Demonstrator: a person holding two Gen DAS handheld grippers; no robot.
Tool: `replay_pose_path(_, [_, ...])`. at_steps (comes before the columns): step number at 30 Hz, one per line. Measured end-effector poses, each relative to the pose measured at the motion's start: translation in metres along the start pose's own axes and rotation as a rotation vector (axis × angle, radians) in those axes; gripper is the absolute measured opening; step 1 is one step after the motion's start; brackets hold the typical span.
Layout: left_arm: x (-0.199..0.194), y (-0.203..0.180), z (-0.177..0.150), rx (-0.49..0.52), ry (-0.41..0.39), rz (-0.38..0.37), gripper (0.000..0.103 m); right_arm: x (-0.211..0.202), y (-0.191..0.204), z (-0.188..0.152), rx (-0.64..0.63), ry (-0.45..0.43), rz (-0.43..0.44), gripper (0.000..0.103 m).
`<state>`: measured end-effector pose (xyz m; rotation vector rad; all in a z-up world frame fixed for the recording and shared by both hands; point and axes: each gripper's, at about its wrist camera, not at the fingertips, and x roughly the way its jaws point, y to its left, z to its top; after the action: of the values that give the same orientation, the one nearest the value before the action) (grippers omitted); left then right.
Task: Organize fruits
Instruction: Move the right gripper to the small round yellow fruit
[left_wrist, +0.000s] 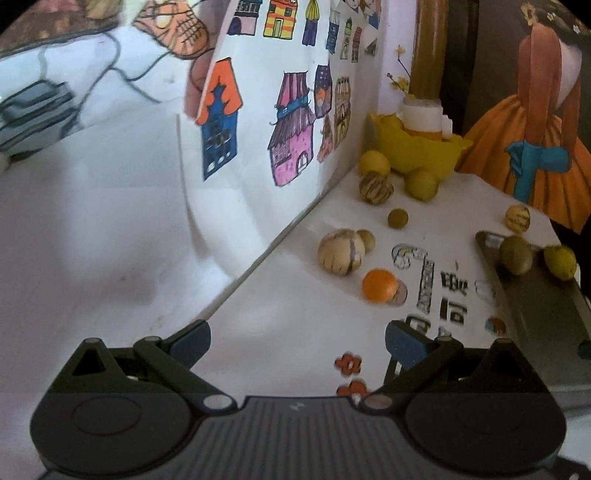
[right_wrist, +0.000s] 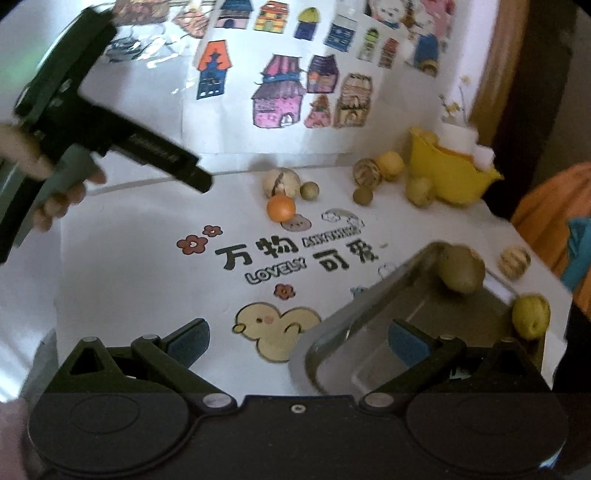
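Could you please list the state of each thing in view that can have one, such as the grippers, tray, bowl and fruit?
Left gripper: open, empty.
Right gripper: open, empty, above the tray's near corner.
Tray: holds a kiwi and a lemon.
Yellow bowl: upright, holds a white and yellow item.
Orange: loose on the table, outside the tray.

Soft, even daylight washes the white surface (right_wrist: 129, 258) pale, with faint shadows under the fruit. Both fisheye views bend and darken at the corners; motion blur smears the left tool (right_wrist: 201, 181) and the printed lettering.
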<state>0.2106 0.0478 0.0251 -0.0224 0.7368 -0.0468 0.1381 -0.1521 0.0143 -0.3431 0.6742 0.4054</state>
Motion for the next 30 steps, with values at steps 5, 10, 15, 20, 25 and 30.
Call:
replay_pose_path(5, [0.017,-0.001,0.014,-0.053,0.004,-0.014,0.103,0.006,-0.011,0.013,-0.101,-0.025,0.01,0.102])
replay_pose_path(10, [0.037,-0.004,0.021,-0.087,0.015,-0.031,0.103,0.018,-0.029,0.03,-0.223,-0.034,-0.024,0.102])
replay_pose_path(15, [0.054,-0.008,0.026,-0.141,0.013,-0.052,0.103,0.039,-0.057,0.055,-0.275,-0.044,-0.031,0.099])
replay_pose_path(20, [0.069,-0.013,0.028,-0.188,-0.003,-0.067,0.103,0.069,-0.08,0.081,-0.275,-0.032,-0.028,0.095])
replay_pose_path(25, [0.08,-0.013,0.03,-0.236,-0.022,-0.075,0.1,0.104,-0.099,0.102,-0.221,0.006,-0.008,0.09])
replay_pose_path(30, [0.091,-0.013,0.032,-0.26,-0.025,-0.079,0.095,0.14,-0.115,0.12,-0.103,0.042,0.026,0.083])
